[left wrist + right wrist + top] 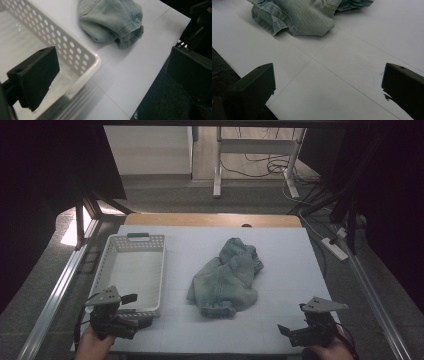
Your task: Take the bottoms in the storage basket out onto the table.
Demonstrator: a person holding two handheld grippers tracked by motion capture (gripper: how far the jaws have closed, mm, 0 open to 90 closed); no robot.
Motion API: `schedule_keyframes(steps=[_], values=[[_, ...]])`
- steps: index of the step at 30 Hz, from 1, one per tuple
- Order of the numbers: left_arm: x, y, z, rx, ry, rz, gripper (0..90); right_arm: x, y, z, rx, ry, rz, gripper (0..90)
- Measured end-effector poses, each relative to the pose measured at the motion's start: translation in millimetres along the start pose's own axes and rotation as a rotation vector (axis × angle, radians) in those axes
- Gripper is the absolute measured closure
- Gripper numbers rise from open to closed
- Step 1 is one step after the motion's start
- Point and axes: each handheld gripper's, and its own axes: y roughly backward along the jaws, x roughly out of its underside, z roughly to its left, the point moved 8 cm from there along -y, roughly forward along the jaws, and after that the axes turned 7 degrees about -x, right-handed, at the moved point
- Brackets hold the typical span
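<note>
Mid-table, between your grippers: crumpled denim garment [226, 277], long axis running away from you. Right gripper [300, 332] seemingly nearer, jaws apart, empty; left gripper [131, 312] likewise, over basket [111, 255] corner.

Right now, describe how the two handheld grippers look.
Both the left gripper and right gripper are black, blocky, each with two flat rectangular jaws and a grey three-cornered plate on top. Thin dark cables trail from each. The hands holding them show no sleeves.

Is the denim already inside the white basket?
No, the denim lies crumpled on the table beside the basket.
</note>
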Motion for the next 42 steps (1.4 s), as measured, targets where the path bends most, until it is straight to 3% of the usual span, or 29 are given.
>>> schedule_keyframes(steps=[7, 11, 16, 39, 42], values=[[9.4, 10.2, 3.6, -0.014, 0.026, -0.011, 0.0, 0.0, -0.3, 0.0, 0.000, 0.000, 0.001, 0.0], [18.4, 16.8, 7.2, -0.012, 0.059, -0.017, 0.0, 0.0, -0.4, 0.2, 0.001, 0.000, 0.001, 0.0], [27.6, 22.9, 8.7, 0.000, 0.065, -0.016, 0.0, 0.0, -0.5, 0.3, 0.001, 0.001, 0.002, 0.0], [50.7, 42.8, 21.3, -0.130, 0.068, 0.018, 0.0, -0.1, 0.0, 0.3, 0.004, 0.002, -0.002, 0.0], [52.7, 44.7, 23.0, -0.131, 0.080, 0.023, 0.0, -0.1, -0.1, 0.3, 0.005, 0.002, -0.001, 0.0]])
